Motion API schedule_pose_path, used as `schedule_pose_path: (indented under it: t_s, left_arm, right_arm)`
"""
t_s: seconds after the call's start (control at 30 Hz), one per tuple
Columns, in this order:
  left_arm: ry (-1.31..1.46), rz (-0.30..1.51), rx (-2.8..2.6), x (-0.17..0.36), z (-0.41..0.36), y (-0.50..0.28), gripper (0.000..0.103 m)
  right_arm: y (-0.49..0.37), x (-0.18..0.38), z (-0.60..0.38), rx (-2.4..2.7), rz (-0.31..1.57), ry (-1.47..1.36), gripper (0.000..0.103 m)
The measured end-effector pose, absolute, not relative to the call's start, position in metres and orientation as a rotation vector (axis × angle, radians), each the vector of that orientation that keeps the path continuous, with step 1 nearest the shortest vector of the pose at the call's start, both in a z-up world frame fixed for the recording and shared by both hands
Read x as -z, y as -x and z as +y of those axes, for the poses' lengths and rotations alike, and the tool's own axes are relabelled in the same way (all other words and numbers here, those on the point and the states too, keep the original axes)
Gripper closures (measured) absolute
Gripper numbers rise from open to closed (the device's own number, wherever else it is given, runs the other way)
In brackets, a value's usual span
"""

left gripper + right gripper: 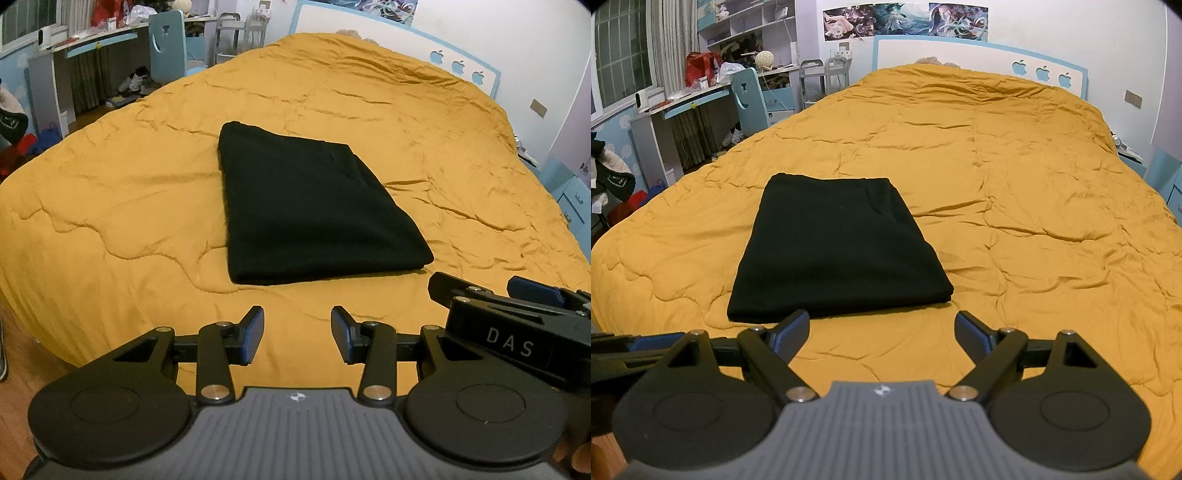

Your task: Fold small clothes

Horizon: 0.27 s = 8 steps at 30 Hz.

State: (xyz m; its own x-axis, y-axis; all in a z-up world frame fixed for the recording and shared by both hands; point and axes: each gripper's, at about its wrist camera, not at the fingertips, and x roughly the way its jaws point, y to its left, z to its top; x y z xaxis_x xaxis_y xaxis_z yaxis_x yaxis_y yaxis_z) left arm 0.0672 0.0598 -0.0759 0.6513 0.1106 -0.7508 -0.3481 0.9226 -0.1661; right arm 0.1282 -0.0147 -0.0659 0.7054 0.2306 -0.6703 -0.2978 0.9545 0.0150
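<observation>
**Apparently the fold is finished, and both fingers are empty**

Now you have the black garment (pixel 314 210) lying as a neat, flat rectangle on the yellow quilt (pixel 110 206) of the bed, toward the near edge and a little to the left side of it. Its layers are stacked on each other; at the near edge you can see the thick doubled border, and the corners look square. No sleeve or loose part hangs out, as far as the dark cloth lets you see.

Your left gripper (pixel 297 334) hovers in front of the near edge of the garment, apart from it, with its fingers parted and nothing between them. Your right gripper (pixel 881 334) is just beside it, also short of the cloth, its fingers spread wider and also empty.

I judge that the folding of this piece is done, or nearly so. What may be left is small: perhaps one more fold to make it more compact, or a light smoothing. No other clothes are visible on the bed, so I cannot tell if another piece waits for you.
</observation>
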Motion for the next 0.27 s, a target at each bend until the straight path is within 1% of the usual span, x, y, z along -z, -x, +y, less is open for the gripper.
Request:
schedule_pose_path:
  t_s: [0.27]
  left_arm:
    - [0.304, 0.820, -0.279, 0.0759, 0.0599, -0.0669, 0.050]
  right_arm:
    - [-0.1284, 0.0644, -0.0157, -0.294, 0.732, 0.089, 0.022]
